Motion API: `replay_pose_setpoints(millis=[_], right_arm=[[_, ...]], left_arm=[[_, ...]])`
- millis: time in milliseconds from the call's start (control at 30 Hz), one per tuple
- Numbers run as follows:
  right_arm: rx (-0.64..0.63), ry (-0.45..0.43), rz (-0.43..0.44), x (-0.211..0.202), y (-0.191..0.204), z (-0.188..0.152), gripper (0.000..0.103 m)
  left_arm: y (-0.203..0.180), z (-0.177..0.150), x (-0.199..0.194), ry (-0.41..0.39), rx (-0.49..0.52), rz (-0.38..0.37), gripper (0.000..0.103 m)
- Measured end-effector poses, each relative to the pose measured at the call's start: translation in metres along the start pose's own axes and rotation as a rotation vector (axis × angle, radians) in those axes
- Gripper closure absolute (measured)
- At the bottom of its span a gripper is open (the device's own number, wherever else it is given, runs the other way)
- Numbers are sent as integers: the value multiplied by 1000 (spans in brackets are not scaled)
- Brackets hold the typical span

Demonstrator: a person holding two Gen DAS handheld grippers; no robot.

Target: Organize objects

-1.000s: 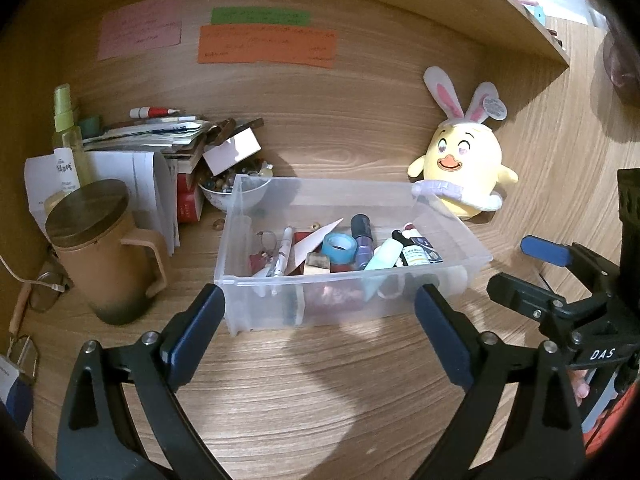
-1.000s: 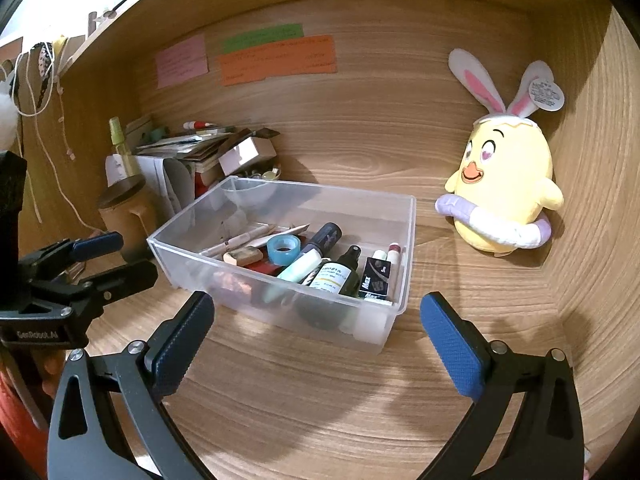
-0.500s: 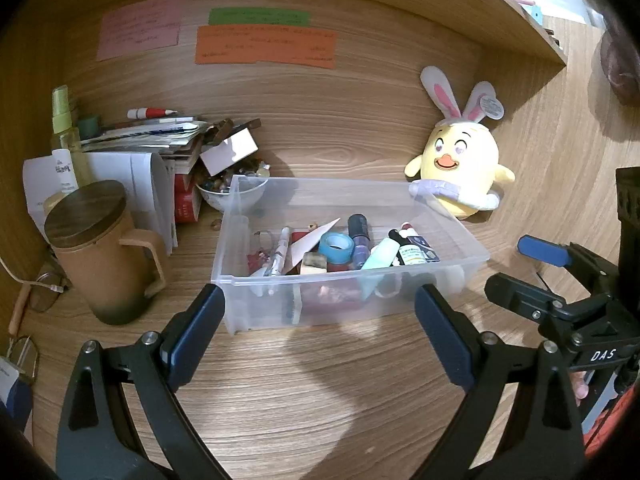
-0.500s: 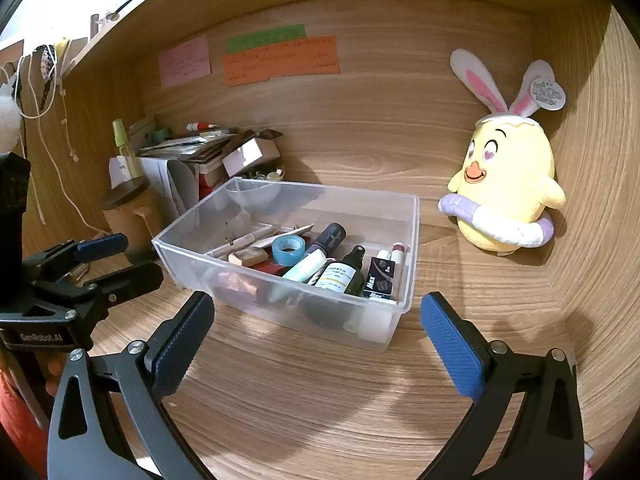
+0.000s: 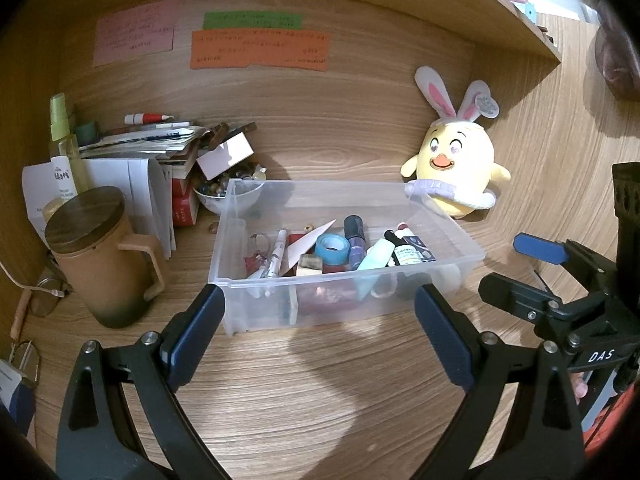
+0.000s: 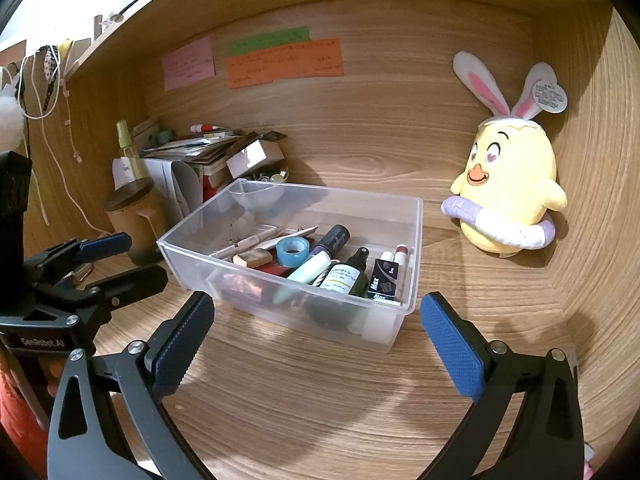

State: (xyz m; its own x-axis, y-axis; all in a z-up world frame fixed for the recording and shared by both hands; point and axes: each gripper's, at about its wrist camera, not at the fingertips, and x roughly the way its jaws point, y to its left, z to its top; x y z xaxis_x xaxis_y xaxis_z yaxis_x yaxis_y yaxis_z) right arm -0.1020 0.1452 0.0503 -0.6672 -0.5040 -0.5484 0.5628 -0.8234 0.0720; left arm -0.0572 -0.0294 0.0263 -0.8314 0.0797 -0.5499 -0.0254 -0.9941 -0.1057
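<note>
My fingers [image 5: 196, 332] [image 6: 452, 344] on both sides are spread, empty; the clear plastic bin [image 5: 344, 280] [image 6: 280, 296] sits just ahead on woodgrain table [image 5: 320, 400].

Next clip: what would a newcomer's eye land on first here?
Probably the clear plastic bin mid-desk, crammed with bottles, pens and a blue tape roll. Next, the yellow bunny-eared chick plush against the back wall to its right. Both tongs, left and right, hang open before the bin.

Ahead of the left gripper [image 5: 316, 338], writing on the sticky notes [image 5: 259, 50] is too small to read; the bin [image 5: 280, 304] hides the plush chick's [image 5: 456, 164] base.
</note>
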Motion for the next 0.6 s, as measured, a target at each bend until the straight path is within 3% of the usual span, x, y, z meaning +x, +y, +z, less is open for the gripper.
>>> replay_pose_setpoints(millis=[600], right_arm=[[-1,6,6,0,1,-2,0]], left_arm=[[0,1,-3,1,-5,0,6]])
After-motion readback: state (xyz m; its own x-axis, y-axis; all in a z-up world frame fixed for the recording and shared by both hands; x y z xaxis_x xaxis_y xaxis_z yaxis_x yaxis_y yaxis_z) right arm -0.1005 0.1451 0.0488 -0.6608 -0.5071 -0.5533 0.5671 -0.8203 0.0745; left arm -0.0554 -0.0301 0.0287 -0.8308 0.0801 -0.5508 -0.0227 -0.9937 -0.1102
